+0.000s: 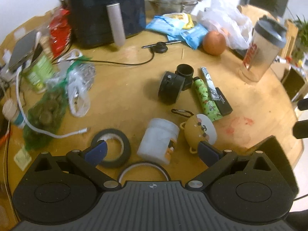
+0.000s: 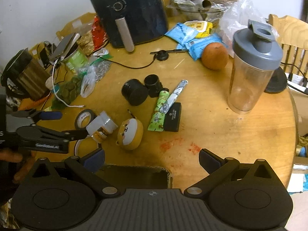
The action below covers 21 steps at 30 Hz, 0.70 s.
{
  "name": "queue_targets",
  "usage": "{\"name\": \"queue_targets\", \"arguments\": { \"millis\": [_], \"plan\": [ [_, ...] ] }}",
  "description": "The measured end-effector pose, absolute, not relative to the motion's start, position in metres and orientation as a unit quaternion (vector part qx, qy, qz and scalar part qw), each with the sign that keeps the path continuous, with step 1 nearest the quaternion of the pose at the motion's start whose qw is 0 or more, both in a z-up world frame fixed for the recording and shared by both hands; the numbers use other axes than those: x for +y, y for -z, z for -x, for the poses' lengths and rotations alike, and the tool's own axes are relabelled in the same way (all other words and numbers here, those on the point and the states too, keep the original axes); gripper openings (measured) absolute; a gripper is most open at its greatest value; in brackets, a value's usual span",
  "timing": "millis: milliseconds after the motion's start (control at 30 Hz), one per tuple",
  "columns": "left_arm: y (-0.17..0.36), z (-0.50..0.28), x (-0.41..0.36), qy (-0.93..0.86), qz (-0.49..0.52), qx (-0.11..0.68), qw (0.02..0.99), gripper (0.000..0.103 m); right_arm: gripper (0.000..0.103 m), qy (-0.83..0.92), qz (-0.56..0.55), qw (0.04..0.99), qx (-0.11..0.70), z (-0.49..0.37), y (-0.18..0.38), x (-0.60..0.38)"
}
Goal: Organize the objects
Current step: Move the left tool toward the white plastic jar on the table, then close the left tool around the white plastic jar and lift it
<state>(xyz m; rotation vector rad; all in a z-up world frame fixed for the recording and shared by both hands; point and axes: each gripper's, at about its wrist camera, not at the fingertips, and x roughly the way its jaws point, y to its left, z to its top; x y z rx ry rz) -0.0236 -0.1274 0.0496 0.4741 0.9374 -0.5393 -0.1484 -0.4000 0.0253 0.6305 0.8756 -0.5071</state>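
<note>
My left gripper (image 1: 152, 150) is open low over the round wooden table (image 1: 125, 88), its jaws either side of a white jar (image 1: 158, 139) lying on its side; it also shows in the right wrist view (image 2: 73, 124). A black tape roll (image 1: 112, 147) lies left of the jar, a yellow dog-face pouch (image 1: 200, 131) right of it. Further off lie a black cylinder (image 1: 170, 89), a green tube (image 1: 206, 99), a silver stick (image 1: 208, 82) and a black case (image 1: 223, 101). My right gripper (image 2: 152, 158) is open and empty above a cardboard box (image 2: 134, 175) at the near edge.
A black air fryer (image 2: 130, 11) stands at the back. A clear shaker bottle (image 2: 250, 73) and an orange (image 2: 214, 55) are at the right. Blue packets (image 2: 190, 38), plastic bags (image 1: 77, 90), a cable (image 1: 123, 62) and a green can (image 2: 76, 58) clutter the left and back.
</note>
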Motion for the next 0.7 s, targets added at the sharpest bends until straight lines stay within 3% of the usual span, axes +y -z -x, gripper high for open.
{"name": "queue_targets", "arguments": {
  "millis": [200,300,467,567,600,633,700],
  "plan": [
    [-0.030,0.004,-0.142,0.265,-0.264,0.435,0.819,0.101,0.103,0.254,-0.319,0.813,0.415,0.153,-0.020,-0.402],
    [-0.019,-0.007,-0.149,0.271,-0.275,0.446,0.808,0.087,0.103,0.265,-0.323,0.808,0.416,0.157,-0.018,-0.402],
    [0.003,-0.018,-0.158,0.281,-0.302,0.461,0.786,0.083,0.103,0.283,-0.332,0.798,0.416,0.164,-0.018,-0.403],
    [0.014,-0.024,-0.160,0.285,-0.309,0.469,0.777,0.072,0.103,0.292,-0.342,0.791,0.415,0.168,-0.016,-0.405],
    [0.015,-0.025,-0.160,0.289,-0.307,0.472,0.775,0.058,0.103,0.294,-0.345,0.789,0.415,0.170,-0.016,-0.406],
    [0.016,-0.026,-0.160,0.290,-0.304,0.475,0.773,0.053,0.103,0.296,-0.347,0.788,0.414,0.170,-0.015,-0.406],
    [0.013,-0.027,-0.160,0.285,-0.302,0.474,0.776,0.053,0.103,0.297,-0.349,0.786,0.414,0.171,-0.014,-0.405]
  ]
}}
